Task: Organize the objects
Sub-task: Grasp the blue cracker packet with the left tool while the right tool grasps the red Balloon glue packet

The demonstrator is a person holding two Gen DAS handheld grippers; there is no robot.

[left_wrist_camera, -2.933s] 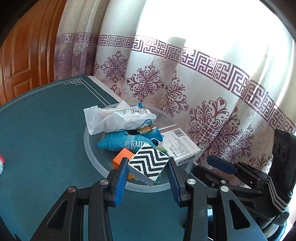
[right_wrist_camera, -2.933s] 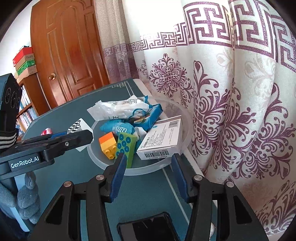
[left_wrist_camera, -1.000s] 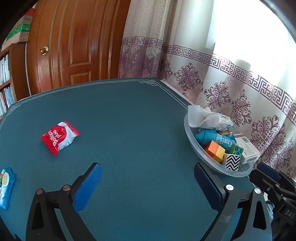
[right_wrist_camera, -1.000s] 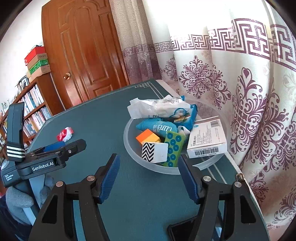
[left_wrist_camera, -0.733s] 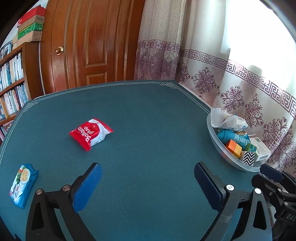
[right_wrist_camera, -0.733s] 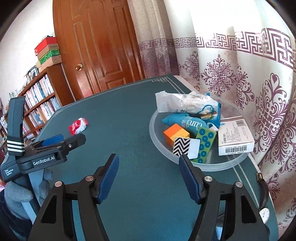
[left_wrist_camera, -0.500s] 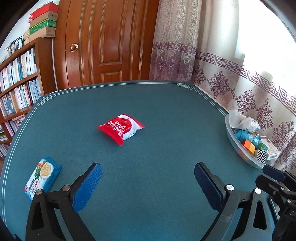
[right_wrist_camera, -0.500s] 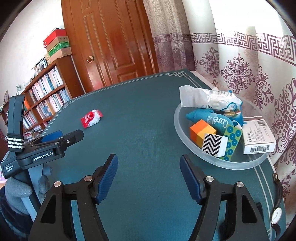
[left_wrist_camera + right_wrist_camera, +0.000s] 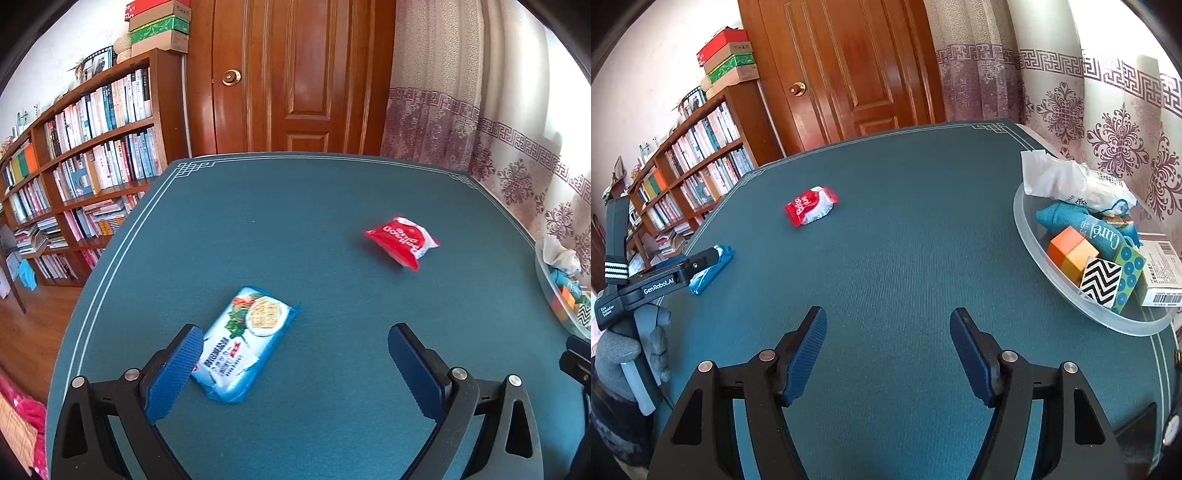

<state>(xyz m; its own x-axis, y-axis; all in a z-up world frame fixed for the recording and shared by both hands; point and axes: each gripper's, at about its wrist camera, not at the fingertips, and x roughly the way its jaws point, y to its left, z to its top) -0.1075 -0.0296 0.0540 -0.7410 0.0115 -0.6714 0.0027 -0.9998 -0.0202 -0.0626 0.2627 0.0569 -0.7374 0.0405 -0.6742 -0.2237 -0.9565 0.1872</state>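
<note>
A blue cracker packet (image 9: 245,341) lies on the teal table just ahead of my open left gripper (image 9: 295,363), close to its left finger; the packet also shows in the right wrist view (image 9: 713,268). A red snack packet (image 9: 402,240) lies farther off to the right; it also shows in the right wrist view (image 9: 810,210). A clear bowl (image 9: 1034,243) at the table's right edge holds a zigzag block (image 9: 1100,282), an orange block, a white box and several packets. My right gripper (image 9: 888,356) is open and empty over bare table.
The table (image 9: 295,206) has a curtain along its right side and a wooden door (image 9: 295,74) behind. A bookshelf (image 9: 85,155) stands to the left past the table edge. A watch (image 9: 1171,428) lies at the near right corner.
My left gripper has let go of the zigzag block into the bowl, opened wide and swung left toward the blue cracker packet. My right gripper has pulled back from the bowl.
</note>
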